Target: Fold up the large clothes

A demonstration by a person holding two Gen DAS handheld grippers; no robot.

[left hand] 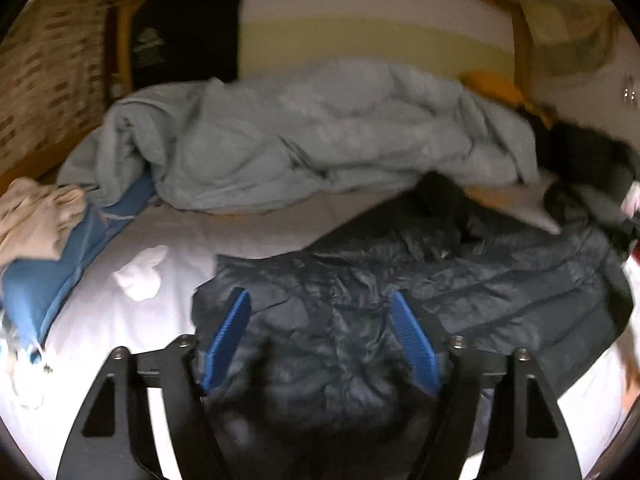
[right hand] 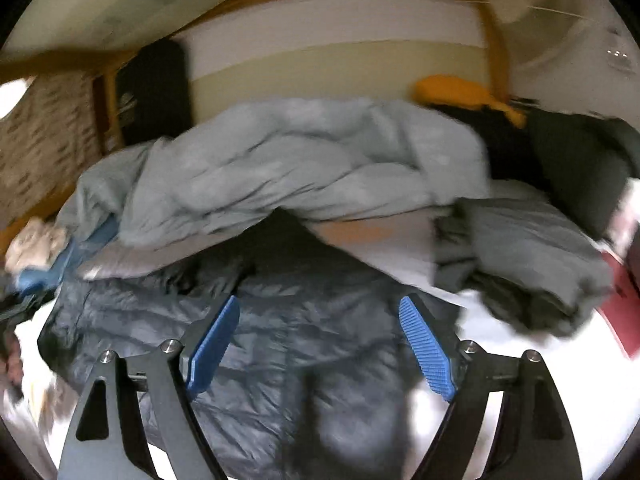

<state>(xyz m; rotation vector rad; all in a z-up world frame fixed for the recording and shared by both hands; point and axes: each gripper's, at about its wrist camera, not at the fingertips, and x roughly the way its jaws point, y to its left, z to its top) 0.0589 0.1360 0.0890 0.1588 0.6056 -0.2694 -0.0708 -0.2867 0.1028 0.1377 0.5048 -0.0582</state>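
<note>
1. Dark navy quilted puffer jacket lies spread flat on the white bed sheet, in the near part of the bed, directly below both grippers; judged laid out so for folding.
2. A crumpled pale grey-green duvet is heaped behind it toward the wall, judged pushed back to free working space. A folded grey garment sits to the right of the jacket.
3. Left gripper: blue ribbed pads spread apart, nothing pinched; the jacket shows between them, contact not evident.
4. Right gripper: pads spread wide, empty, above the jacket.
5. Judgement: the jacket is released.
</note>
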